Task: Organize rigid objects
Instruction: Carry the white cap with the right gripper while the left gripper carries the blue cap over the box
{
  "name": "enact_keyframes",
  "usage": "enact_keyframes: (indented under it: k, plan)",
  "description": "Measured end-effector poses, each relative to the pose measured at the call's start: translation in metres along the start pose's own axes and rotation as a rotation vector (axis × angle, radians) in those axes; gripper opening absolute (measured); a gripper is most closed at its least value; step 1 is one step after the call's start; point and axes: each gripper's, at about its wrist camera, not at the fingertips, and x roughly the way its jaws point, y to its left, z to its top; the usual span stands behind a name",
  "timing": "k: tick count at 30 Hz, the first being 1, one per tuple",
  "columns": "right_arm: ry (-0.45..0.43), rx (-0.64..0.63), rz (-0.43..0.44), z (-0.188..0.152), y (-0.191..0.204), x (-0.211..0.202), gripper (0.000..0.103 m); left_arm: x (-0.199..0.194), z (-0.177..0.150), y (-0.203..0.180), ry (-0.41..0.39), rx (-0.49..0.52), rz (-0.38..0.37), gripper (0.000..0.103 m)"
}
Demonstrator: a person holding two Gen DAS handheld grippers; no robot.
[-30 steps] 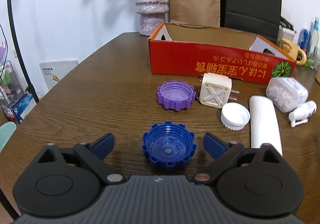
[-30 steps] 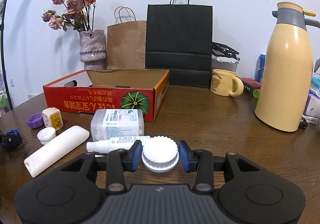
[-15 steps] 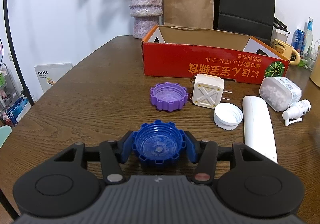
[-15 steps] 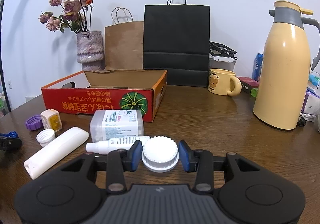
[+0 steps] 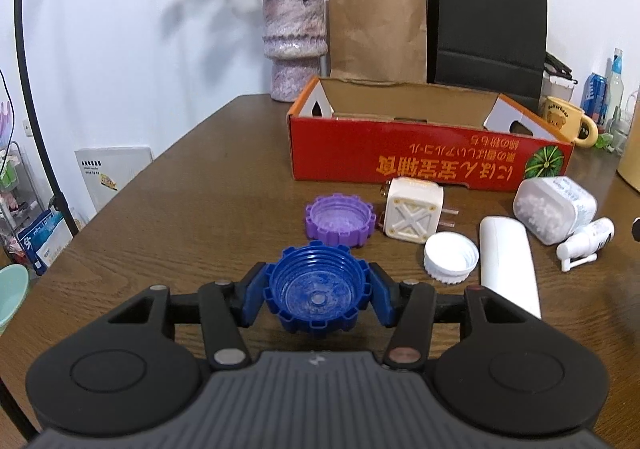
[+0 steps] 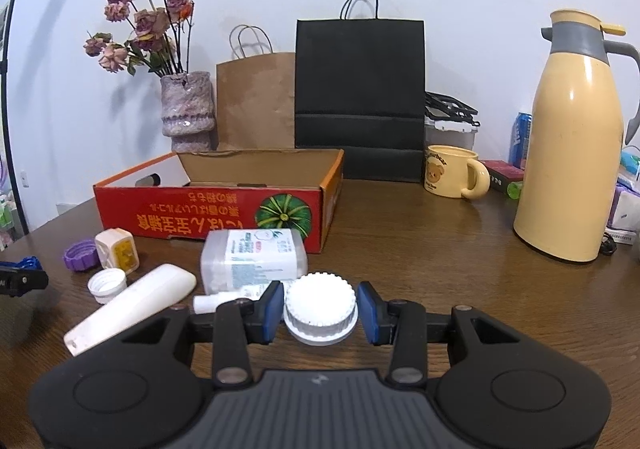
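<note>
Now, in the left wrist view, your left gripper (image 5: 316, 295) sits at lower centre, its jaws clenched on the blue cap (image 5: 316, 293), pads pressing the notched rim on both sides. The cap lies open side up and looks like light, stiff plastic; the notches give the pads purchase, so the rim is the place to hold. Just beyond it rest a purple cap (image 5: 339, 220), a white plug adapter (image 5: 412, 213) and a small white cap (image 5: 451, 257). The red cardboard box (image 5: 428, 161) stands at upper centre, printed with upside-down yellow Japanese characters you cannot easily read and a green pumpkin picture. A yellow mug (image 5: 566, 122) at the right edge shows a bear and small lettering, illegible.

Next, in the right wrist view, your right gripper (image 6: 320, 313) holds a white ribbed cap (image 6: 320, 309) at lower centre, closed side up, jaws gripping its sides. It too seems light and rigid, perhaps slick. A clear cotton-swab case (image 6: 254, 263) bears a label too small to read on the wooden surface (image 6: 440, 269).
</note>
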Motion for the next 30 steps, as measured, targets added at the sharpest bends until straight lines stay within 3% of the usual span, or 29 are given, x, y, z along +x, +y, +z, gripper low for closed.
enact_keyframes:
  k: [14,30]
  plan:
    - [-0.066,-0.020,0.044,0.026,0.030,-0.006,0.039,-0.019,0.037,-0.005,-0.086,-0.005,-0.037,0.054]
    - [-0.128,-0.024,0.067,0.070,0.055,0.014,0.039,-0.010,0.087,-0.026,-0.148,0.004,-0.082,0.054]
